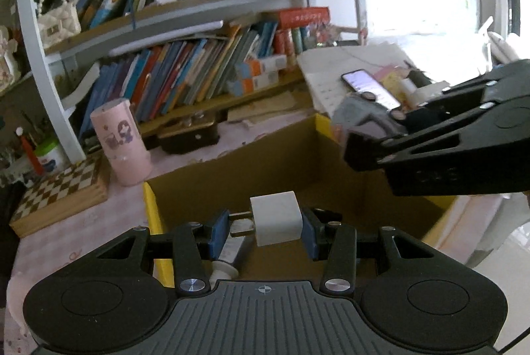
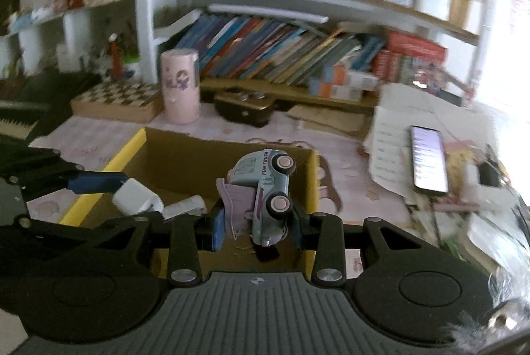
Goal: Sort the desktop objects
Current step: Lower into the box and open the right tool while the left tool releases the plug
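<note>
My left gripper (image 1: 265,227) is shut on a white charger plug (image 1: 276,217), its metal prongs pointing left, held above the open cardboard box (image 1: 232,176) with yellow rims. A white tube (image 1: 232,250) lies inside the box below it. My right gripper (image 2: 256,224) is shut on a pale blue toy truck (image 2: 268,189) with pink wheels, tipped nose up, over the box's (image 2: 185,153) near right part. The right gripper also shows in the left wrist view (image 1: 371,129), over the box's right side. The left gripper with the plug (image 2: 132,197) shows at the left of the right wrist view.
A pink cylinder (image 1: 121,143), a checkered wooden box (image 1: 59,192) and a dark case (image 1: 188,136) stand behind the box. A phone (image 2: 427,163) lies on papers at the right. Bookshelves (image 1: 185,70) fill the back. The desk has a pink cover (image 2: 344,156).
</note>
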A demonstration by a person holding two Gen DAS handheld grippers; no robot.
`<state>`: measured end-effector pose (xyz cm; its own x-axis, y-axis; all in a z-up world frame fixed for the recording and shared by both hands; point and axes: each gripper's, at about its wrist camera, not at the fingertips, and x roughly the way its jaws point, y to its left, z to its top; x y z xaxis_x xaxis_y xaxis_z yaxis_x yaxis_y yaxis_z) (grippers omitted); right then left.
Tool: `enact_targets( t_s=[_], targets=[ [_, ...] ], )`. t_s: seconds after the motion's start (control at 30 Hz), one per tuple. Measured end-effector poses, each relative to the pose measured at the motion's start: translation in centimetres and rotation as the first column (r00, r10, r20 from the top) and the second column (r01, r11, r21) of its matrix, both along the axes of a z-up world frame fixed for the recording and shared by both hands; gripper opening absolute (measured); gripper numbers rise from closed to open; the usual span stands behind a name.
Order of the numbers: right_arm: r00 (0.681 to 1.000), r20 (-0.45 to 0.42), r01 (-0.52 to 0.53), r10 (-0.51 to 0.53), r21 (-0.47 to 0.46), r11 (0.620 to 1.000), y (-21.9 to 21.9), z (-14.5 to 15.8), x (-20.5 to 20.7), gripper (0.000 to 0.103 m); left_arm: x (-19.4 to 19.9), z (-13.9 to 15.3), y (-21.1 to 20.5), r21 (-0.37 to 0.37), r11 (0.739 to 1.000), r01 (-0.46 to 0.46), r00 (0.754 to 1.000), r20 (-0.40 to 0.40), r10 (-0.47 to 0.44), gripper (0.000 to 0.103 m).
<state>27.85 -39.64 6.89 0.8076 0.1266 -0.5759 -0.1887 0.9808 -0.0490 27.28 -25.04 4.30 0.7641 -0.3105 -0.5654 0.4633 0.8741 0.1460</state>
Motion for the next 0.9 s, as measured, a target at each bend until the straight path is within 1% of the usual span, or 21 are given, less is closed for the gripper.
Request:
enact_targets(
  t_s=[0.07,0.2,0.37,0.5,0.63,0.83,0.9],
  targets=[
    [0.999,-0.026,-0.029,0.029,-0.017,0.999,0.4,-0.5,1.7,0.035,1.1,-0.6,-0.2,0.003,1.000,-0.015,1.000,-0.025,0.016,0.044],
    [0.992,-0.103,-0.070,0.068,-0.015,0.997,0.6,-1.5,4.9,0.035,2.7,-1.4,-0.6,0.009,0.999,-0.032,0.997,-0.075,0.033,0.044],
    [0.979,-0.170,-0.123,0.116,-0.036,0.992,1.2,-2.6,8.1,0.035,4.1,-2.5,-1.6,0.063,0.998,-0.014,0.990,-0.139,0.022,0.044],
    [0.955,-0.246,-0.187,0.166,-0.066,0.980,2.2,-3.8,10.3,0.035,4.7,-3.4,-2.4,0.106,0.994,-0.002,0.983,-0.181,0.021,0.044],
    [0.924,-0.324,-0.242,0.205,-0.078,0.967,3.1,-5.2,11.8,0.035,4.8,-3.6,-2.6,0.118,0.993,-0.001,0.980,-0.197,0.024,0.044],
    [0.886,-0.409,-0.272,0.220,-0.072,0.960,4.2,-6.6,13.2,0.035,4.8,-3.5,-2.8,0.125,0.992,0.004,0.978,-0.209,0.022,0.044],
    [0.881,-0.424,-0.260,0.212,-0.060,0.964,4.1,-6.9,13.4,0.035,4.7,-3.3,-2.7,0.115,0.993,0.005,0.978,-0.207,0.019,0.044]
  ],
)
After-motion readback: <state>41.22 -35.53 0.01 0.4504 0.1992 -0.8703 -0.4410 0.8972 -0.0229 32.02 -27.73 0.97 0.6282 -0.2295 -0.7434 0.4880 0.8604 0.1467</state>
